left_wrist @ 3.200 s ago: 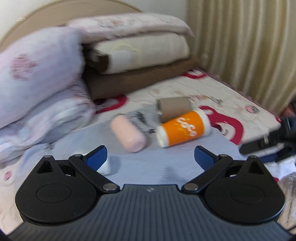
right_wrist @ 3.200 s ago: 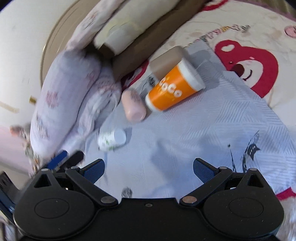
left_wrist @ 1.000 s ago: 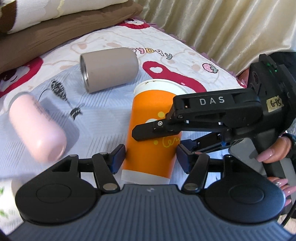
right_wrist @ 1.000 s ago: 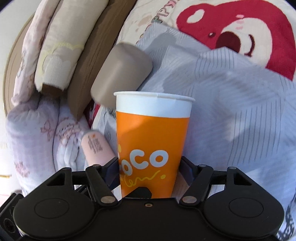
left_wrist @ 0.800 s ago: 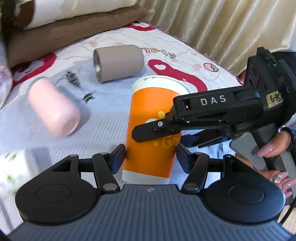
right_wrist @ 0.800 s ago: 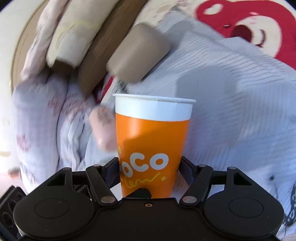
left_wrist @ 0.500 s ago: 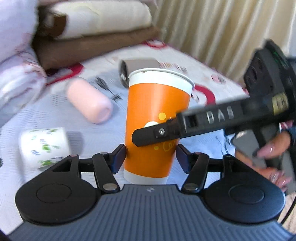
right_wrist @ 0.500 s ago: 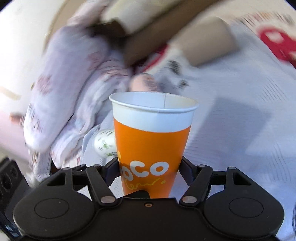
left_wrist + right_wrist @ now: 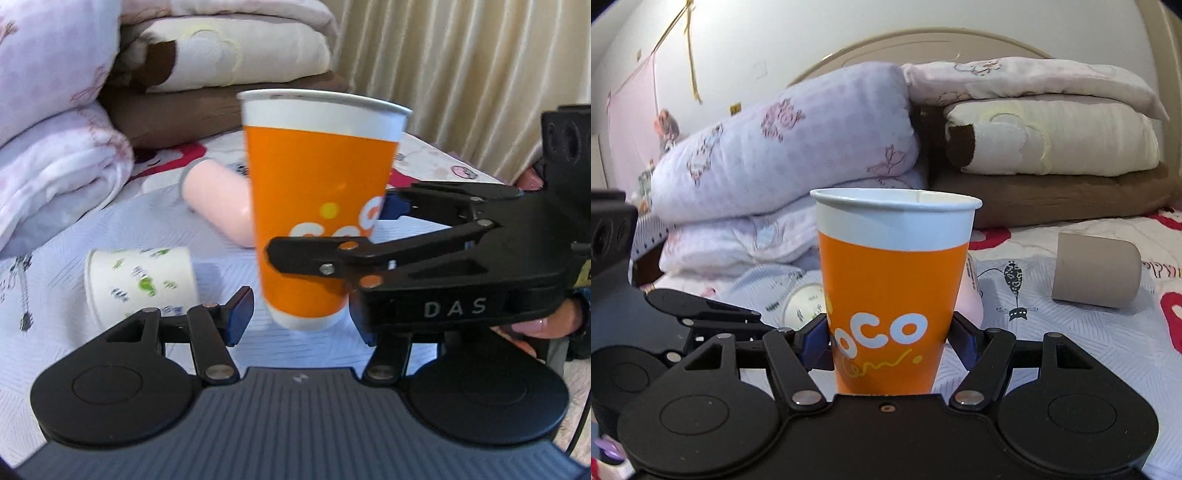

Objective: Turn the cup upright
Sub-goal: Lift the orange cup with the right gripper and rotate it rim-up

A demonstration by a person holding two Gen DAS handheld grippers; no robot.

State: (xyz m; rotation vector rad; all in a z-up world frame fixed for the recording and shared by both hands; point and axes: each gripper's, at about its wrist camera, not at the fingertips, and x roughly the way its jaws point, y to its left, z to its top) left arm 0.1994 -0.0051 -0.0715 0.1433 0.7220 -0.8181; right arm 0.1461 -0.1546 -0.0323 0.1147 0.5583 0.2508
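— Where's the orange paper cup [image 9: 892, 291]?

— Upright, mouth up, above the pale blue bedspread [image 9: 110, 229], pinched low on its wall by the right gripper [image 9: 890, 338].

— And the left gripper [image 9: 297, 317]?

— Jaws parted beside the cup's base, left pad clear of it, holding nothing. A white patterned cup [image 9: 142, 282] and pink tumbler [image 9: 218, 201] lie sideways nearby.

Bedding: folded quilts [image 9: 783, 147] and pillows [image 9: 1052, 140] stacked ahead of me.
Bed: pink tumbler [image 9: 218, 201], patterned paper cup [image 9: 142, 282], taupe cup [image 9: 1095, 275], all lying sideways.
Curtain [image 9: 480, 74]: on my right.
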